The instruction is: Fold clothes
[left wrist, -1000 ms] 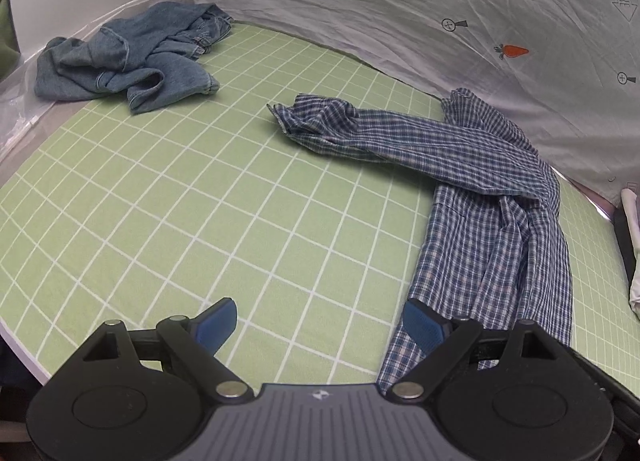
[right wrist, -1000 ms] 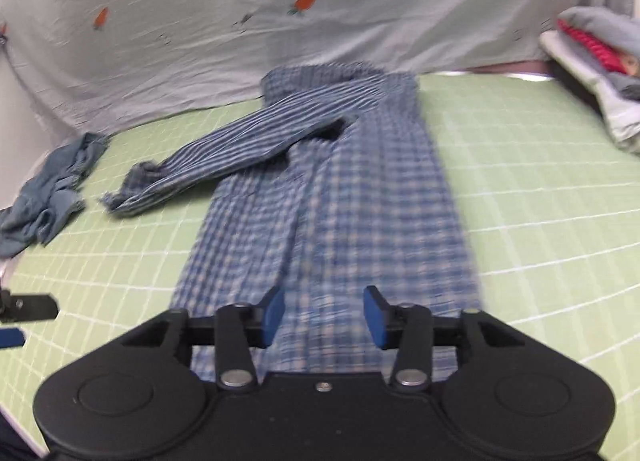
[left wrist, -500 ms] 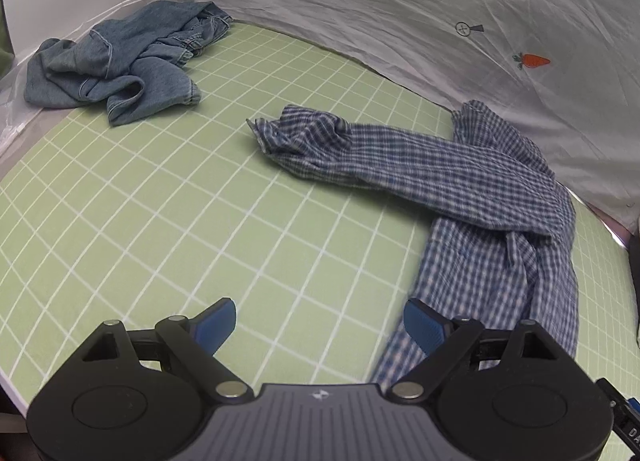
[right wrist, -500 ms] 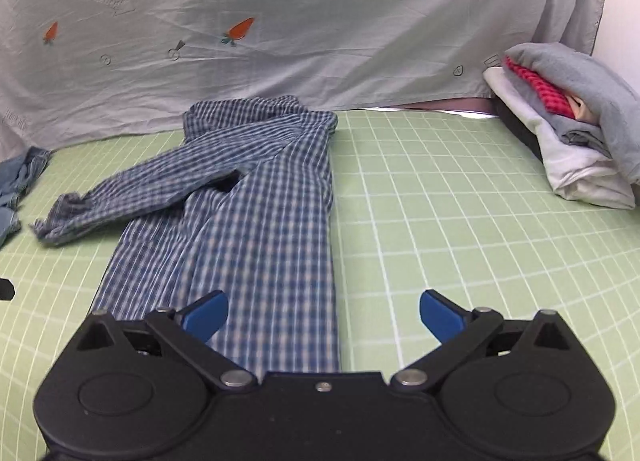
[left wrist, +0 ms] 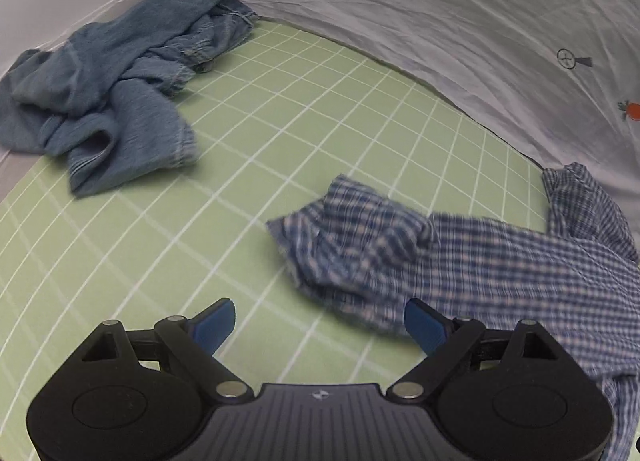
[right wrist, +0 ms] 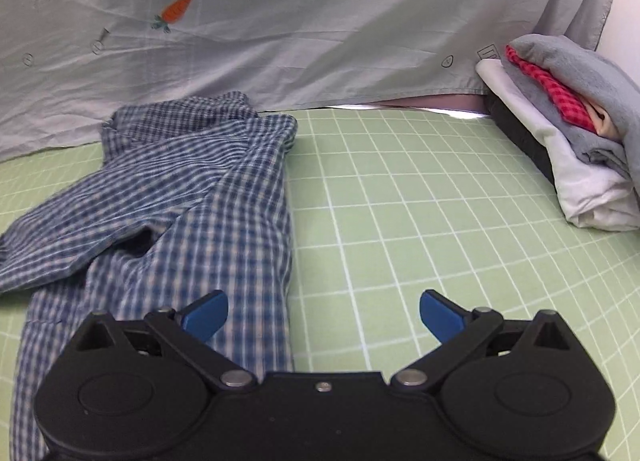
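Observation:
A blue-and-white checked shirt [right wrist: 192,197] lies on the green grid mat [right wrist: 400,197], its collar end toward the back sheet. One sleeve stretches out to the left, and its crumpled cuff [left wrist: 352,237] lies just ahead of my left gripper [left wrist: 320,325]. That gripper is open and holds nothing, hovering low over the mat with its right finger [left wrist: 424,325] near the sleeve's edge. My right gripper [right wrist: 322,315] is open and empty too, above the shirt's right edge, with its left finger [right wrist: 204,315] over the cloth.
A crumpled blue denim garment [left wrist: 112,93] lies at the mat's far left. A stack of folded clothes [right wrist: 572,129], grey, red-checked and white, sits at the right edge. A pale printed sheet [right wrist: 280,21] hangs behind the mat.
My left gripper has moved forward and left toward the sleeve cuff. My right gripper has opened from nearly shut to wide and has shifted to the shirt's right edge.

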Demonstrator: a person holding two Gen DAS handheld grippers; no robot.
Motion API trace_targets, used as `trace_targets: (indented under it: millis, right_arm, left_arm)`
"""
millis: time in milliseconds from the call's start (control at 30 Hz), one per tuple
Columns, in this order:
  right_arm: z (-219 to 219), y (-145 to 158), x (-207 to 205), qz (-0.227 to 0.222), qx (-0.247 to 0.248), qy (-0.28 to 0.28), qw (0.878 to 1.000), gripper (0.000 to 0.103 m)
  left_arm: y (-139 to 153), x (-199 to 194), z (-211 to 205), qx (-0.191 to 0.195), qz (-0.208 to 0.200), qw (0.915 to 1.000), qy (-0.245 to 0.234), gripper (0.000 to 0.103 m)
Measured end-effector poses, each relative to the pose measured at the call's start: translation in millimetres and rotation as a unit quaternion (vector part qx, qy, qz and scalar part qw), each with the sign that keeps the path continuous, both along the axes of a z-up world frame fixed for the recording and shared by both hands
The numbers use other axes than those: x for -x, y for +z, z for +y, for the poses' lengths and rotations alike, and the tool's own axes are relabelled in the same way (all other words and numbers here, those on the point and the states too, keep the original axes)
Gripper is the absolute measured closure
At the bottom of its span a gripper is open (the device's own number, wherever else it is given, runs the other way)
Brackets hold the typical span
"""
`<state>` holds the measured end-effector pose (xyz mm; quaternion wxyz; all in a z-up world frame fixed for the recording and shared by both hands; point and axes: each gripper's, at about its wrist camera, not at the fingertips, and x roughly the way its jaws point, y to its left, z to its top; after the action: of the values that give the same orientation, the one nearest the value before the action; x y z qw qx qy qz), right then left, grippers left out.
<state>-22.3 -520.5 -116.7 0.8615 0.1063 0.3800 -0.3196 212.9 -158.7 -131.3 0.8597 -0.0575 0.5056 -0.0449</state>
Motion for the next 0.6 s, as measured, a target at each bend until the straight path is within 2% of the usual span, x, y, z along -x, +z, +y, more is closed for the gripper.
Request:
trace_targets:
  millis: [167,267,367,400,433,533,600]
  right_arm:
    - [-5,-3,-5,0.002,-0.003,-0.006,1.000,0.000]
    - [-6,-3,-1,-0.001,-0.008,-0.008,1.000,0.000]
    - [-7,-3,3,-0.004,-0.014,-0.009,1.000,0.000]
    - [-7,-4,4,-0.005,-0.016,-0.009,1.000,0.000]
    - [-7,-4,6,-0.006,-0.018,-0.009,1.000,0.000]
    - [-6,3,15,-0.021,-0.020,-0.010,1.000,0.000]
    - [-2,10,26,-0.035,-0.017,-0.011,0.999,0.000]
  left_arm:
    - [-15,-21,-12,0.005,0.013,0.9998,0.012,0.011]
    - [-14,-22,-17,0.010,-0.001,0.9999,0.013,0.017]
    - [-6,-19,-23,0.028,-0.017,0.9994,0.006,0.052]
    - [-1,-17,-26,0.042,-0.019,0.9989,-0.006,0.075]
    - [4,-15,-29,0.057,-0.021,0.9980,-0.019,0.086]
    - [32,5,-48,0.076,-0.057,0.9936,-0.062,0.086]
    - [52,23,-66,0.092,-0.075,0.9875,-0.104,0.086]
